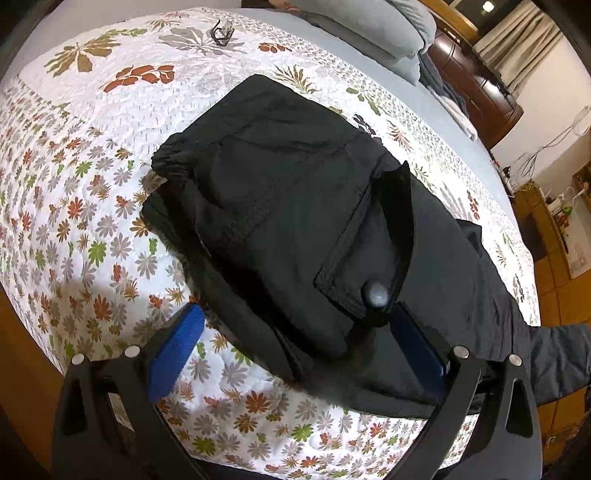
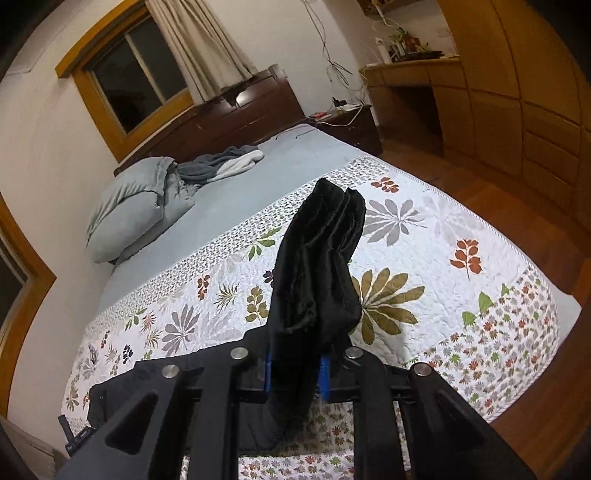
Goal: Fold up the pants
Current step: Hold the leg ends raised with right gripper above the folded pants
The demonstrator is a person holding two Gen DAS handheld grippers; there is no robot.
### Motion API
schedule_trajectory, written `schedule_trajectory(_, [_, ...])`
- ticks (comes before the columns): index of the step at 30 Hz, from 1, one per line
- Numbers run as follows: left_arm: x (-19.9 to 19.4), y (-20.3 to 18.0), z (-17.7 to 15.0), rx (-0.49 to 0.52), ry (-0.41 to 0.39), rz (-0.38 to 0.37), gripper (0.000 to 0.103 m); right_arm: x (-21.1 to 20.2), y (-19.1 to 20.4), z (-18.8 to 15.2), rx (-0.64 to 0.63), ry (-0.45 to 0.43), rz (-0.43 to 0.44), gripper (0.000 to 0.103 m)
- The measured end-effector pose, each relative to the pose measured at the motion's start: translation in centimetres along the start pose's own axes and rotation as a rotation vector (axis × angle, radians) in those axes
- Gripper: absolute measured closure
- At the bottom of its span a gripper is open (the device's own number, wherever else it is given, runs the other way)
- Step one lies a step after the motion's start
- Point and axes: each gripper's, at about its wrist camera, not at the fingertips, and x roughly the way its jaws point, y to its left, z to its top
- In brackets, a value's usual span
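Black pants (image 1: 295, 206) lie partly folded on the floral quilt (image 1: 92, 184), with an elastic cuff (image 1: 170, 162) at the left and a buttoned pocket flap (image 1: 376, 293) near me. My left gripper (image 1: 295, 343) is open just above the near edge of the pants. Its blue pads (image 1: 177, 343) stand wide apart, one over the quilt and the other over the cloth. In the right wrist view, my right gripper (image 2: 295, 373) is shut on a bunched end of the pants (image 2: 317, 266), lifted clear above the quilt (image 2: 424, 258).
A small dark clip-like object (image 1: 221, 29) lies on the far part of the quilt. A grey pillow (image 2: 136, 206) and crumpled grey cloth (image 2: 221, 162) sit near the dark headboard (image 2: 240, 114). Wooden floor (image 2: 498, 192) and wardrobe (image 2: 517, 74) flank the bed.
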Motion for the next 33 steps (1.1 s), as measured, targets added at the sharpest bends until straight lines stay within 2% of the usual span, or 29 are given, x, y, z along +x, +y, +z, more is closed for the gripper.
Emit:
schedule_trajectory(14, [0.8,-1.0,0.2,0.024,0.012,0.082,0.003,-1.3,3.5,0.2,-0.172,-0.047,-0.021,0.086])
schedule_trajectory(33, [0.6,-0.4,-0.1,0.0,0.01,0.048,0.003,-2.1,6.9,0.3,-0.25,-0.046,-0.04,0.086])
